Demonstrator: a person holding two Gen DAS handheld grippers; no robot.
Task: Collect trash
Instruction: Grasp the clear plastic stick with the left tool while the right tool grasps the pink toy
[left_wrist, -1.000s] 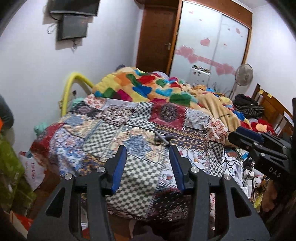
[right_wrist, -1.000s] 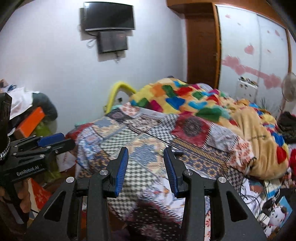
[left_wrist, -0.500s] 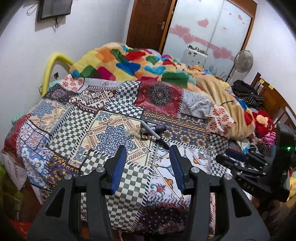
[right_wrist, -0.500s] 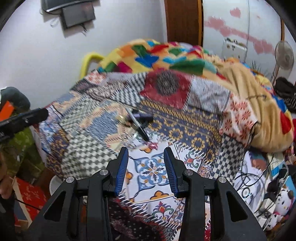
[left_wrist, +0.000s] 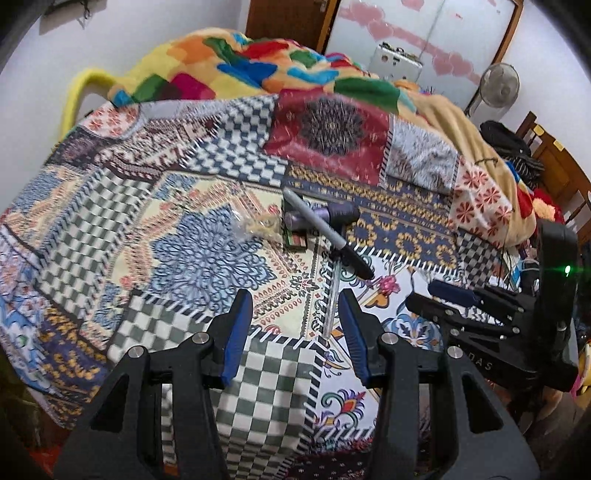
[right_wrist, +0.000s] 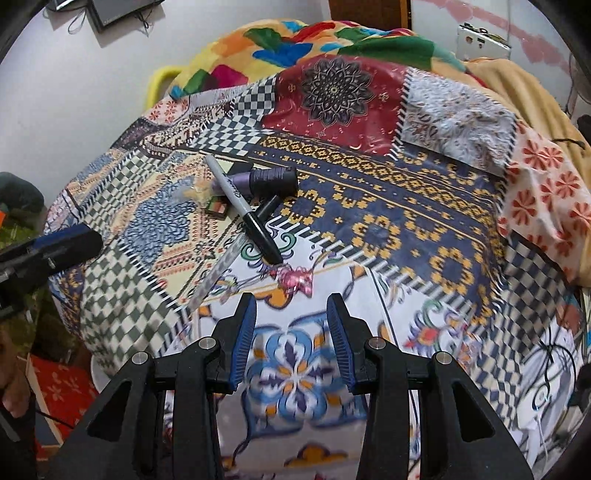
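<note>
A small heap of items lies on the patchwork bedspread (left_wrist: 207, 258): a grey and black marker (left_wrist: 325, 232) across a purple and dark spool (left_wrist: 328, 214), a small striped packet (left_wrist: 295, 240), a crumpled clear wrapper (left_wrist: 255, 225), a clear strip (left_wrist: 332, 295) and a pink foil wrapper (left_wrist: 386, 284). My left gripper (left_wrist: 295, 299) hovers open above the quilt, short of the heap. My right gripper (right_wrist: 291, 301) is open too, just short of the pink foil wrapper (right_wrist: 295, 278), with the marker (right_wrist: 243, 206) and clear strip (right_wrist: 218, 273) ahead to its left. Nothing is between either pair of fingers.
A bright multicoloured blanket (left_wrist: 258, 66) and a tan blanket (right_wrist: 517, 92) are piled at the far end of the bed. Cables and toys lie on the floor at the right (right_wrist: 554, 354). A fan (left_wrist: 498, 86) and wardrobe stand behind. Each gripper shows in the other's view.
Both grippers have come down and forward toward the bed and tipped downward. The heap of items now looks much larger and nearer. The jaws' width has not changed.
</note>
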